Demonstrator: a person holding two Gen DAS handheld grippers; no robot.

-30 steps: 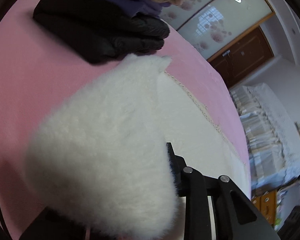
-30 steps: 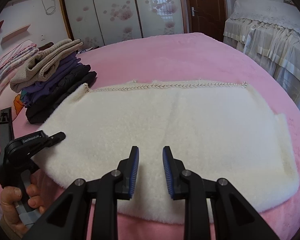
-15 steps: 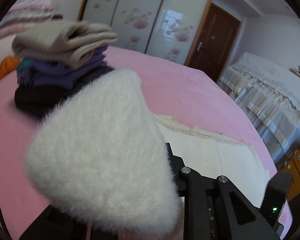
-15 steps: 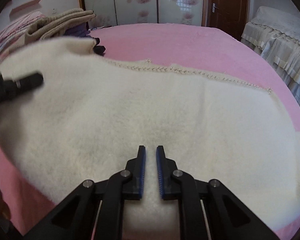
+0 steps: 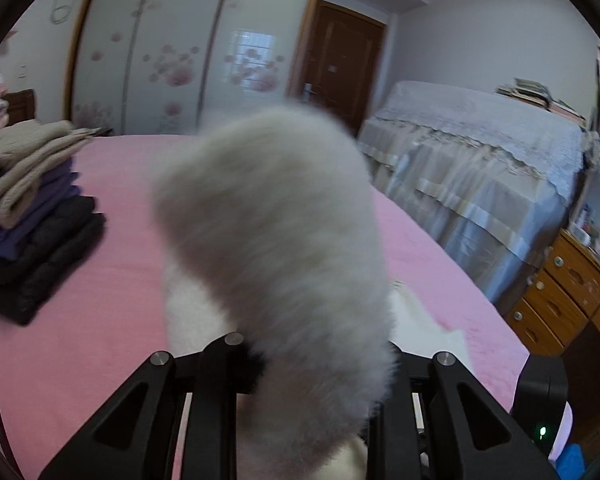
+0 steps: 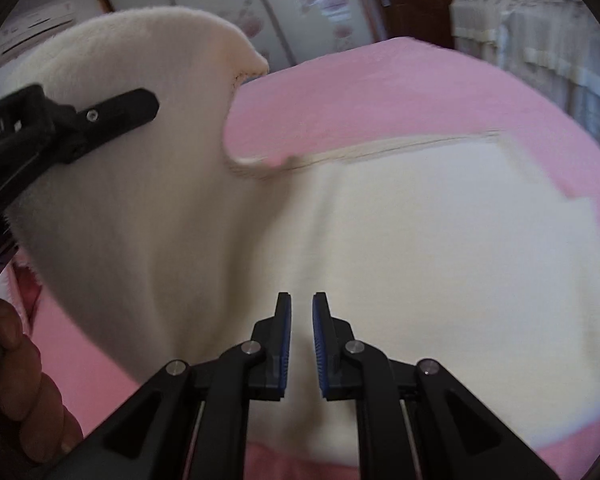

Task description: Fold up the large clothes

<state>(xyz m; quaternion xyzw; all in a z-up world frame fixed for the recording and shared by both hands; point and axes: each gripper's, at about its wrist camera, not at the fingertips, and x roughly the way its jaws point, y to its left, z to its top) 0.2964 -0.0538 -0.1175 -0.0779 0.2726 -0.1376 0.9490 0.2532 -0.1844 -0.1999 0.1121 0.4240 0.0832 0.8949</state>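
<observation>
The left gripper (image 5: 316, 364) is gripping a fluffy corner of the white fleece garment (image 5: 276, 240), with the fabric bunching up between its black fingers and rising toward twelve o'clock, blurred and filling the middle of the left wrist view. In the right wrist view that same left gripper (image 6: 100, 116) is showing at nine to ten o'clock, holding the lifted flap of the garment (image 6: 420, 240) in the air, while the rest of the cloth is lying flat on the pink bedspread (image 6: 380, 88) from the centre out to three o'clock. The right gripper (image 6: 301, 344) is hovering low over the garment at six o'clock, its blue-padded fingers (image 6: 285, 344) standing slightly parted with nothing between them. A hand (image 6: 20, 380) is showing at eight o'clock in that view. In the left wrist view a stack of folded clothes (image 5: 32, 208) is sitting on the bedspread (image 5: 80, 340) at nine o'clock, and a covered bed (image 5: 480, 184) is standing at three o'clock.
</observation>
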